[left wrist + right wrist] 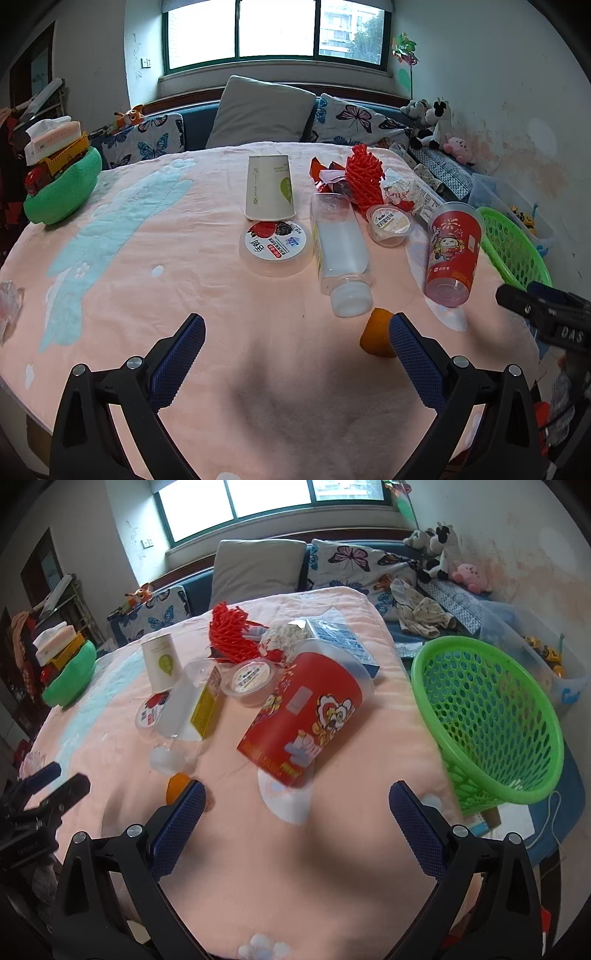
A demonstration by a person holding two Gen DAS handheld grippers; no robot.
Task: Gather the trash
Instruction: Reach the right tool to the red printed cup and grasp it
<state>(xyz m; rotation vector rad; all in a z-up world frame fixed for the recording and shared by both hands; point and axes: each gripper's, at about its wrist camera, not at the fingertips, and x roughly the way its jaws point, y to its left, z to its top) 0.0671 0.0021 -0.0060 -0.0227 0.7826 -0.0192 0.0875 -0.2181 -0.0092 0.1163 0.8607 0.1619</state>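
Left gripper (297,334): fingers held wide apart, nothing clasped, above the pink blanket (221,332).
Right gripper (297,805): likewise spread and empty.
Red plastic cup (301,716): tipped on the blanket, beside the green basket (491,720); it could be rolled off by a glancing pad.
Clear bottle (341,251): lying flat; likely to be skidded.
Orange piece (376,332): possibly peel, easily overlooked.

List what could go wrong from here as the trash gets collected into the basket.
1. The red printed plastic cup lies tipped on the pink blanket; closing the open right hand-held gripper on it may roll or crush it.
2. The green mesh basket leans at the table's edge and might tip if bumped.
3. The clear plastic bottle beside the orange peel could roll when nudged.
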